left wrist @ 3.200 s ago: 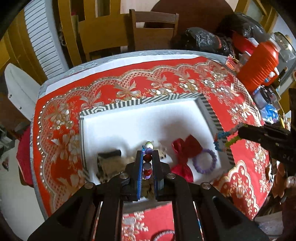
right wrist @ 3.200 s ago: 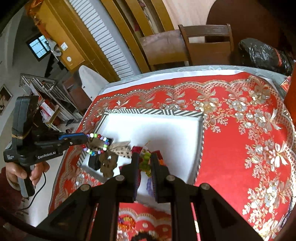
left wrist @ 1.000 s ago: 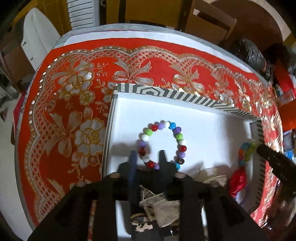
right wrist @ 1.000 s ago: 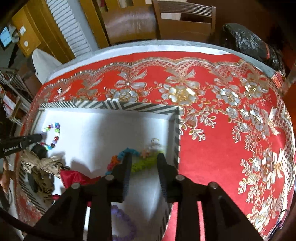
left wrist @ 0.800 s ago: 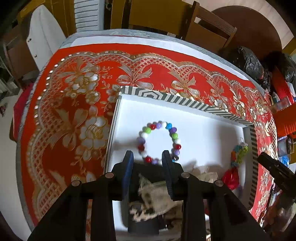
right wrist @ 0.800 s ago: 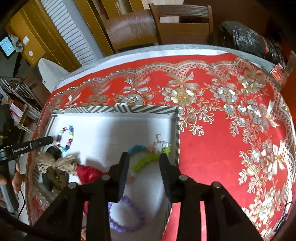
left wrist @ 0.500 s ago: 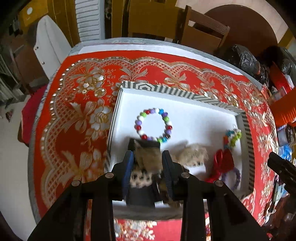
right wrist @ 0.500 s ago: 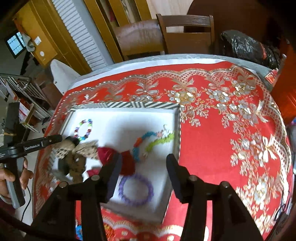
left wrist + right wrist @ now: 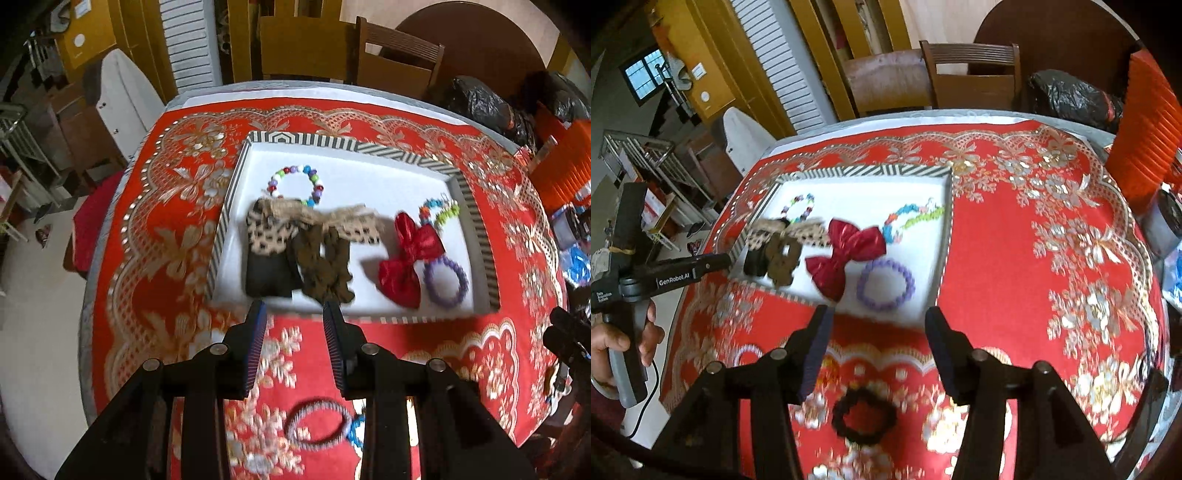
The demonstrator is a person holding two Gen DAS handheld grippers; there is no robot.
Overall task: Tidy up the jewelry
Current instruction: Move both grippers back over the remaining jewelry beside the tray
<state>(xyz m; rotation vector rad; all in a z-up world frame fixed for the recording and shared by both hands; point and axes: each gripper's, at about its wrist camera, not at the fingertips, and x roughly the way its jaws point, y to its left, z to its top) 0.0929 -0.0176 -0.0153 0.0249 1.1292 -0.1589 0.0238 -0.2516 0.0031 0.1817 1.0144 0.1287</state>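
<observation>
left gripper (image 9: 294, 308) jaws apart, empty, at tray near edge | right gripper (image 9: 877, 315) jaws wide apart, empty | tray (image 9: 476, 236) holds multicolour bead bracelet (image 9: 295, 184), burlap bows (image 9: 314, 236), red bow (image 9: 408, 258), purple bracelet (image 9: 445, 282), bright beaded strand (image 9: 439, 212) | dark hair ties on red cloth: (image 9: 317, 419), (image 9: 864, 415)

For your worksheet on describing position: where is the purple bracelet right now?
In both views the purple bracelet lies inside the striped tray, at its near right corner, just right of the red bow.
</observation>
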